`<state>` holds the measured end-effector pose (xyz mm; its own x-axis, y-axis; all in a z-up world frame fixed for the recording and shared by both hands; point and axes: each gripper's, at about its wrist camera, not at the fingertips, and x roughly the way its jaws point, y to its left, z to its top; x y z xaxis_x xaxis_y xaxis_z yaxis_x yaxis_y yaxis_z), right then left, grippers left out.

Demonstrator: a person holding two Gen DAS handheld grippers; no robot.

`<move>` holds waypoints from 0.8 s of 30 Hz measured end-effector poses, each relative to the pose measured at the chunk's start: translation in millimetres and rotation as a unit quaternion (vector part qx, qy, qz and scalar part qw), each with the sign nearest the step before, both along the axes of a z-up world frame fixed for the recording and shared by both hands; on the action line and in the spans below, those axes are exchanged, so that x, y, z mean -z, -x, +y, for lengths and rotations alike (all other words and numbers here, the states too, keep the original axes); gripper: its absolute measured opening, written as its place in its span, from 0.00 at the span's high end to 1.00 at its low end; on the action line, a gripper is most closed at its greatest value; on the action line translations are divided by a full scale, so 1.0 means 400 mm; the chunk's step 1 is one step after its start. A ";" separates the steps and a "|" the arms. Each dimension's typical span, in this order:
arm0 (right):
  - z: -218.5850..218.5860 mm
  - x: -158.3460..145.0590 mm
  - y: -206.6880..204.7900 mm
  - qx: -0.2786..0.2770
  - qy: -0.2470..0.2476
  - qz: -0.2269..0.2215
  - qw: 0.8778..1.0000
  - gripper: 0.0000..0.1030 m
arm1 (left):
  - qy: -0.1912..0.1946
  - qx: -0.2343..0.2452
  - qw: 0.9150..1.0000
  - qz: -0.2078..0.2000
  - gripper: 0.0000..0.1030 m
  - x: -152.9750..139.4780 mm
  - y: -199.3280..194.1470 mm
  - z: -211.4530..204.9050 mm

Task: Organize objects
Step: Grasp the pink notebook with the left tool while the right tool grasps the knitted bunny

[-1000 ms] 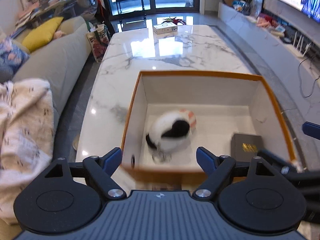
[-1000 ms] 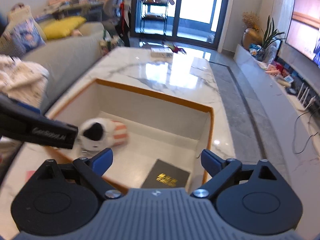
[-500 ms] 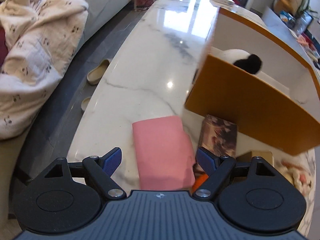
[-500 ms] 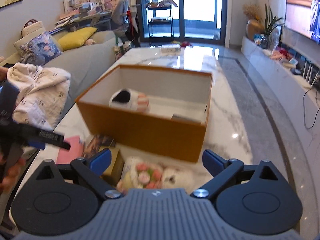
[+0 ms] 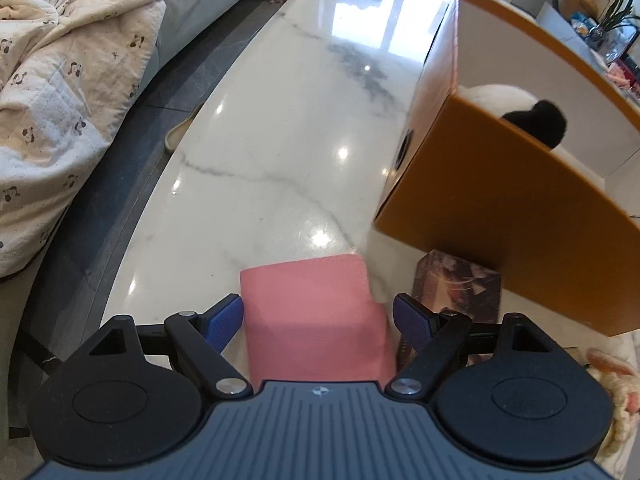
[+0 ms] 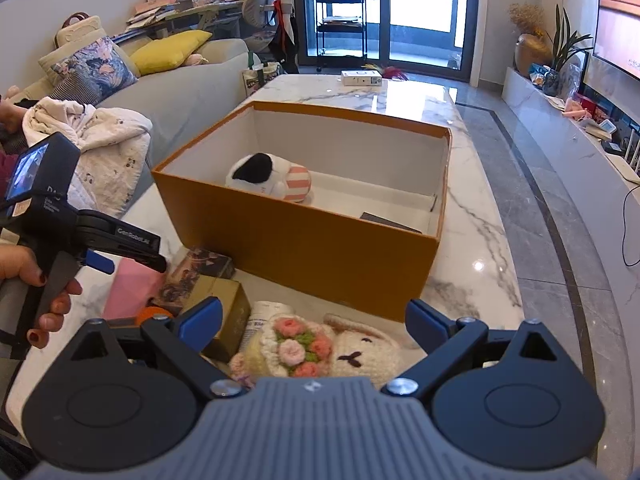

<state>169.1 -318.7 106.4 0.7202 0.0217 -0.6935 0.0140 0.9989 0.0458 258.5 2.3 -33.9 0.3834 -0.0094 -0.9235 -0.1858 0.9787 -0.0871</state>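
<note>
An orange box (image 6: pixel 320 248) stands on the marble table (image 5: pixel 280 140) and holds a black-and-white plush (image 6: pixel 268 178) and a dark flat case (image 6: pixel 390 222). My left gripper (image 5: pixel 318 320) is open, its fingers on either side of a pink box (image 5: pixel 316 320) lying on the table; the pink box also shows in the right wrist view (image 6: pixel 132 288). My right gripper (image 6: pixel 314 318) is open and empty, just above a crocheted plush with pink flowers (image 6: pixel 320 350). The orange box (image 5: pixel 500 216) is at the right of the left wrist view.
A dark patterned box (image 6: pixel 196 272), a gold box (image 6: pixel 224 308) and an orange object (image 6: pixel 154 314) lie in front of the orange box. A sofa with a blanket (image 5: pixel 60 100) runs along the left. A white box (image 6: pixel 360 78) sits at the table's far end.
Both grippers pulled back from over the orange box to the table's near end. The left gripper came down around the pink box. The plush stays in the box.
</note>
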 end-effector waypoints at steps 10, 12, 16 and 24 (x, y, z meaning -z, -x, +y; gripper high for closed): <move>-0.080 0.087 -0.011 0.064 -0.034 0.042 0.996 0.05 | -0.043 0.020 0.999 0.011 0.02 0.014 0.027 -0.018; -0.098 0.101 -0.013 0.086 -0.050 0.047 0.994 0.05 | -0.038 0.017 0.999 0.012 0.02 0.012 0.028 -0.014; -0.128 0.127 -0.022 0.124 -0.129 0.050 0.983 0.05 | -0.040 0.019 0.999 0.010 0.02 0.010 0.031 -0.021; -0.152 0.187 -0.051 0.226 -0.259 0.061 0.937 0.03 | -0.042 0.021 0.999 0.010 0.01 0.017 0.031 -0.039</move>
